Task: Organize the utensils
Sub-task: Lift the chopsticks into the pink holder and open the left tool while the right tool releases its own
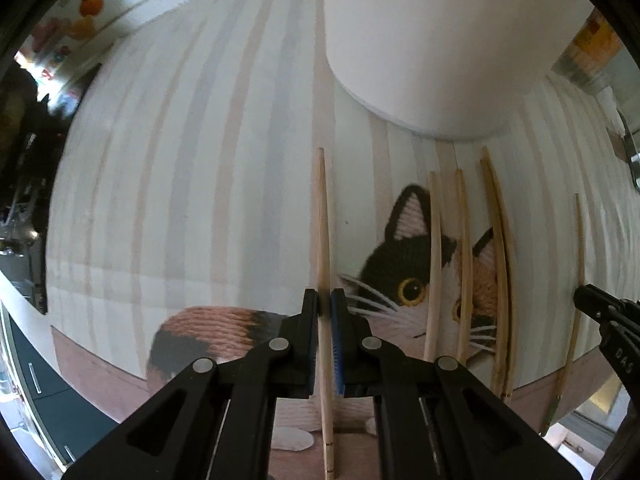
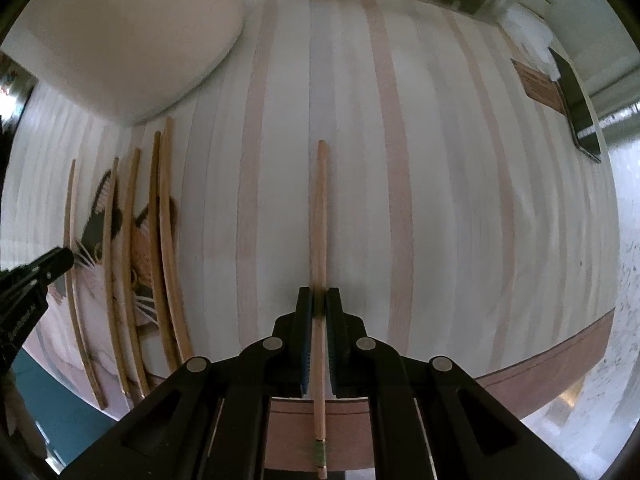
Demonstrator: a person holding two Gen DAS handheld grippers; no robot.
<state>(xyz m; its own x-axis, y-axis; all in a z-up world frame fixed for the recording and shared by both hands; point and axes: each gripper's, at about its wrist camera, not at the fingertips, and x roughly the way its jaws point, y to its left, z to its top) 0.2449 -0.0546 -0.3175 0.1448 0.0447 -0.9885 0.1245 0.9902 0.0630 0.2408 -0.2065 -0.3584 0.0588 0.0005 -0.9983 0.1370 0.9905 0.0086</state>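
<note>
Chopstick [image 1: 323,240] clenched lengthwise in left tool [image 1: 324,300]; another chopstick [image 2: 320,240] likewise in right tool [image 2: 319,300], likely for pairing; loose chopsticks [image 2: 160,240] between tools.

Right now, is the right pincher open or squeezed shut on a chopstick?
Shut. In the right wrist view the right gripper has both fingers pressed against a chopstick running straight between them.

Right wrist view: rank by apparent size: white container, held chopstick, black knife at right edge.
1. white container
2. held chopstick, in the right gripper; nearness inflates it
3. black knife
</note>
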